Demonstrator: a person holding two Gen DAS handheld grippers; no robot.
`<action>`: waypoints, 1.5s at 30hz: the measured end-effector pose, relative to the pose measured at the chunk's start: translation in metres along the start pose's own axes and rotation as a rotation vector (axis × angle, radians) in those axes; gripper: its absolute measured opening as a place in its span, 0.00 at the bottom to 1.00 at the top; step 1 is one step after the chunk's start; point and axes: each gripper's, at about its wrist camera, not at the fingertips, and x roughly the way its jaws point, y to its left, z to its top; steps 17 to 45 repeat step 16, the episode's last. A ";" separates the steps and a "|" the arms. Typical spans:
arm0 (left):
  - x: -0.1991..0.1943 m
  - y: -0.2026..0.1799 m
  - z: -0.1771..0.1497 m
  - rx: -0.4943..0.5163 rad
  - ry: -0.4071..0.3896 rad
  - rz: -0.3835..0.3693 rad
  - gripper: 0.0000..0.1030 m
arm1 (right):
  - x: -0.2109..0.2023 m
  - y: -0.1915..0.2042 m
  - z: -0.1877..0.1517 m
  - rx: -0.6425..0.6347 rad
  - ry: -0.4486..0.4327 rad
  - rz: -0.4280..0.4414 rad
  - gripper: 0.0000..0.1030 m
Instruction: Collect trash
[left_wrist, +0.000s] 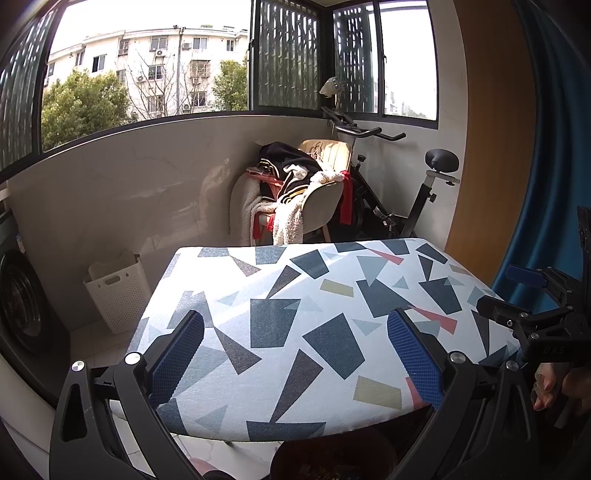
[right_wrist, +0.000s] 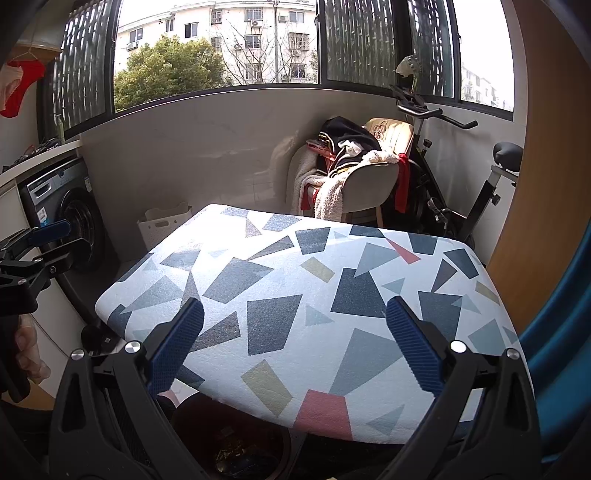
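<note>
Left jaws: your left gripper (left_wrist: 295, 354) is spread wide with nothing between the blue pads (left_wrist: 177, 354); it hangs over the near half of the board.
Right jaws: your right gripper (right_wrist: 295, 345) is likewise spread and empty, its pads (right_wrist: 413, 347) over the patterned cover.
Each other: in the left view the right gripper shows at the right edge; in the right view the left one sits at the left edge, so you hold them side by side, apart.
Surface: the ironing board (left_wrist: 325, 295) with the geometric cover carries no trash that either view shows.
Trash: the only likely waste is the litter inside the dark round bin (right_wrist: 236, 443) on the floor under the board's near edge; its contents are too dim to name.
Bin, left view: its rim (left_wrist: 332, 458) peeks out below the board.
Surroundings: a white laundry basket (left_wrist: 118, 291), a chair heaped with clothes (left_wrist: 291, 192), an exercise bike (left_wrist: 417, 199) and a washing machine (right_wrist: 70, 218) stand behind.
Progress: judging by the bare board and empty jaws, you are either done or not begun; the pictures cannot settle which.
Left to do: nothing loose is visible to pick.
</note>
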 end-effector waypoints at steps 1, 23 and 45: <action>0.000 0.000 0.000 0.002 0.001 0.000 0.94 | 0.000 0.000 0.000 0.000 0.000 0.000 0.94; 0.003 0.002 -0.002 0.009 0.024 0.016 0.94 | 0.000 -0.002 -0.003 0.002 0.006 0.000 0.94; 0.003 0.002 -0.002 0.009 0.024 0.016 0.94 | 0.000 -0.002 -0.003 0.002 0.006 0.000 0.94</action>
